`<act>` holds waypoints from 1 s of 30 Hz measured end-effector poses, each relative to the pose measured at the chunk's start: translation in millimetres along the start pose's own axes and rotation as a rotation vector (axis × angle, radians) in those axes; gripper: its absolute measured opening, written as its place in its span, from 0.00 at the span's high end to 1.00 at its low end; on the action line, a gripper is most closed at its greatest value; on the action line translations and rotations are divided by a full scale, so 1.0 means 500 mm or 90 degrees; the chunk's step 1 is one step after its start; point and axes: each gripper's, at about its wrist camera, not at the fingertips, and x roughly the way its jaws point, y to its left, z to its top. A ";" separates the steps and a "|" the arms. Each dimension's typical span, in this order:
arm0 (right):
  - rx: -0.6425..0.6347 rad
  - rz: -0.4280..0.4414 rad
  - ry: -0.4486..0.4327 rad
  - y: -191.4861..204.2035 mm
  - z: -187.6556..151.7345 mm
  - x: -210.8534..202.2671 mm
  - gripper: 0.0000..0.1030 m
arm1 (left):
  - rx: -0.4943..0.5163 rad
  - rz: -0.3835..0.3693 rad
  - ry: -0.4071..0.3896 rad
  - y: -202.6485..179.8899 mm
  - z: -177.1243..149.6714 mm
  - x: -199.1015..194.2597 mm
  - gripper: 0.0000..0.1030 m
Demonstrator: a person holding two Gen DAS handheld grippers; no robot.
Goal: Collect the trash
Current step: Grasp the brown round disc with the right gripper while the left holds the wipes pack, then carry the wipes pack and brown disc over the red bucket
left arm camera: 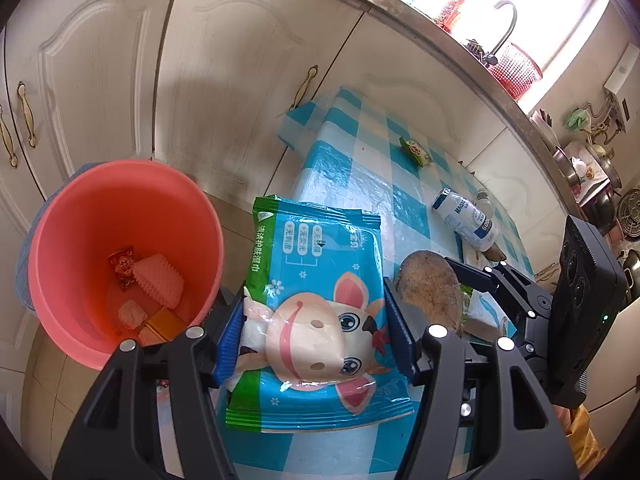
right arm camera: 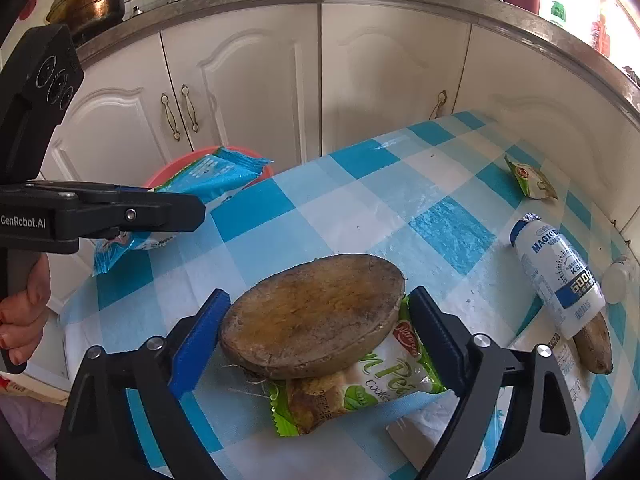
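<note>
My left gripper (left arm camera: 316,332) is shut on a blue wet-wipes pack (left arm camera: 320,280) with a cartoon cow, held above the table's left edge. Below and to its left a pink bucket (left arm camera: 52,240) stands on the floor with several scraps inside. In the right wrist view the pack (right arm camera: 212,176) hangs in front of that bucket (right arm camera: 168,168). My right gripper (right arm camera: 316,332) is open, its blue pads on either side of a brown cut root half (right arm camera: 312,320). The root lies on a green cookie wrapper (right arm camera: 360,392). A thin gap shows at the right pad.
On the blue-checked tablecloth (right arm camera: 360,208) lie a white bottle (right arm camera: 560,276), its cap (right arm camera: 618,280), a brown peel piece (right arm camera: 596,348), a small green packet (right arm camera: 530,178) and white paper (right arm camera: 424,424). White cabinets stand close behind. A person's hand (right arm camera: 24,312) holds the left gripper's handle.
</note>
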 end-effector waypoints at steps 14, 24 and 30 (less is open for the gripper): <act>0.068 -0.035 -0.035 -0.028 0.004 -0.039 0.20 | 0.004 0.038 -0.025 0.011 0.002 -0.024 0.40; 0.101 -0.059 -0.078 -0.051 0.037 -0.093 0.20 | 0.022 0.098 -0.062 0.024 0.022 -0.058 0.40; 0.091 -0.051 -0.089 -0.034 0.068 -0.105 0.20 | 0.027 0.156 -0.083 0.048 0.036 -0.076 0.40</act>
